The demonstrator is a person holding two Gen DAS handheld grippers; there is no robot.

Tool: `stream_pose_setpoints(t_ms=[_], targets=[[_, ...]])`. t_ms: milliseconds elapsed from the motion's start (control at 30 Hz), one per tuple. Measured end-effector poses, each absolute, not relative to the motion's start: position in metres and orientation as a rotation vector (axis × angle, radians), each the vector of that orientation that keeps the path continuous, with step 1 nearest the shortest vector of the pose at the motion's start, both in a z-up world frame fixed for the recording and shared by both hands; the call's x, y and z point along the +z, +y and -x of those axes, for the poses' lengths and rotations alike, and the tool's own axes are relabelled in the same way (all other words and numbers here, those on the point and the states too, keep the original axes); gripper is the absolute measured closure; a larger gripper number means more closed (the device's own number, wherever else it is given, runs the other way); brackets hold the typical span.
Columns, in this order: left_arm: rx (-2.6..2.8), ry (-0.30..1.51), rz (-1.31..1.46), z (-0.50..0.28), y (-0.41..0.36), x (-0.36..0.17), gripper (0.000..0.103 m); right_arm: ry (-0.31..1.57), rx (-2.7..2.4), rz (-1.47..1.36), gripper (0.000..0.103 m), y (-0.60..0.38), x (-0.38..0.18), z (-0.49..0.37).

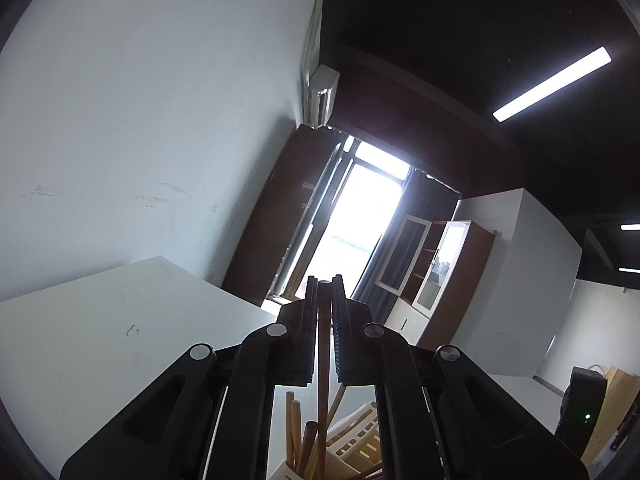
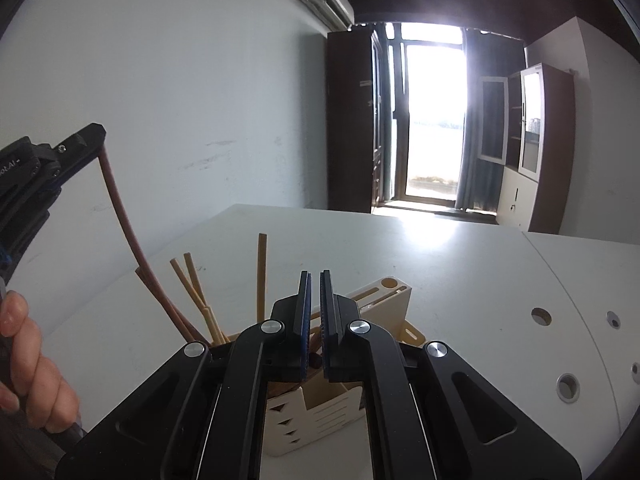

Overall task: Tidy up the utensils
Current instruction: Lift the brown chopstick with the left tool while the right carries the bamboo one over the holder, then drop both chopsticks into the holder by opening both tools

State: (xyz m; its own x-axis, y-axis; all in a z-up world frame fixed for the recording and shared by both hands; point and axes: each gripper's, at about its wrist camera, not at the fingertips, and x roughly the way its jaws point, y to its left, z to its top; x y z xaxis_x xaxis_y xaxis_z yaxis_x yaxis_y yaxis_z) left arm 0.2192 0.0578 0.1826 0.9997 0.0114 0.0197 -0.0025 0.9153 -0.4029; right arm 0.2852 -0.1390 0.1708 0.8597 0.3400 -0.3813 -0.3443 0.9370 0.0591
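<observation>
My left gripper (image 1: 324, 280) is shut on the top end of a reddish-brown chopstick (image 1: 323, 344). The right wrist view shows that gripper (image 2: 94, 134) at the left. There the brown chopstick (image 2: 120, 208) slants down from it into a cream utensil holder (image 2: 320, 412). A second brown stick (image 2: 160, 304) and three pale chopsticks (image 2: 192, 292) stand in the same holder (image 1: 352, 440). My right gripper (image 2: 315, 274) hovers just above and in front of the holder. Its blue pads are shut, and I see nothing gripped between them.
The holder stands on a white table (image 2: 440, 264) beside a white wall (image 2: 180, 100). Its slotted cream block (image 2: 384, 292) lies behind my right fingers. Round holes (image 2: 540, 316) dot the table's right side. A person's hand (image 2: 28, 360) grips the left tool.
</observation>
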Motion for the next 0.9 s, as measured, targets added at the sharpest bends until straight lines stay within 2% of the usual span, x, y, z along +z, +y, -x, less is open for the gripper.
stream_pose_setpoints(t_ms=[400,733,800,833,867,900], targets=[[0.016,0.190,0.230,-0.254,0.031,0.168,0.096,0.367,0.433,-0.075,0.098,-0.156,0.191,-0.272],[0.035,0.441,0.029,-0.288,0.005,0.131,0.093,0.294,0.481,-0.132,0.098,-0.168,0.212,-0.255],[0.021,0.454,0.035,-0.288,0.008,0.129,0.083,0.289,0.490,-0.135,0.098,-0.167,0.214,-0.255],[0.006,0.457,0.042,-0.286,0.009,0.130,0.071,0.287,0.495,-0.135,0.098,-0.167,0.215,-0.255],[-0.005,0.455,0.049,-0.281,0.009,0.131,0.063,0.286,0.497,-0.134,0.098,-0.166,0.215,-0.255],[0.004,0.443,0.053,-0.276,0.010,0.134,0.040,0.283,0.497,-0.134,0.097,-0.167,0.216,-0.255]])
